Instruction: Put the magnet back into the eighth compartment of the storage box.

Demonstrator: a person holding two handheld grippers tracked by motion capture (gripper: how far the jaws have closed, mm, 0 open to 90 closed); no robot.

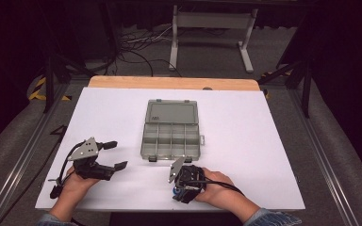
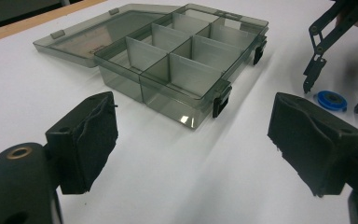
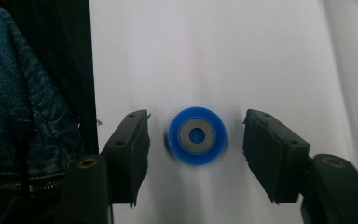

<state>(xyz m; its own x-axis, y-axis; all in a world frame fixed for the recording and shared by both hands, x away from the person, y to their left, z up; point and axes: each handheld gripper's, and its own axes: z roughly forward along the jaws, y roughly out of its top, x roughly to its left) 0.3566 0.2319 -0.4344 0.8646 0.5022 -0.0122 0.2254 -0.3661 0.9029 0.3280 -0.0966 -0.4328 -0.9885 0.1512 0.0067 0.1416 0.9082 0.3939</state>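
A small blue disc [image 3: 197, 136] with a grey ring in its middle lies flat on the white table [image 1: 245, 141] near the front edge. My right gripper [image 3: 196, 122] points down over it and is open, one jaw on each side of the disc, neither touching. In the high view the disc [image 1: 175, 191] peeks out under that gripper [image 1: 177, 189]. A smoky clear compartment box [image 1: 172, 141] sits mid-table with its lid folded back and its cells bare. My left gripper [image 1: 117, 155] rests open at the front left, aimed at the box [image 2: 182, 70], the disc [image 2: 331, 99] off to its right.
The table's front edge runs just below both hands. A blue denim garment [image 3: 23, 93] hangs beside the right gripper's left jaw. A wooden strip [image 1: 174, 83] borders the table's far side. Beyond it are a white stand [image 1: 212, 28] and floor cables [image 1: 136, 47].
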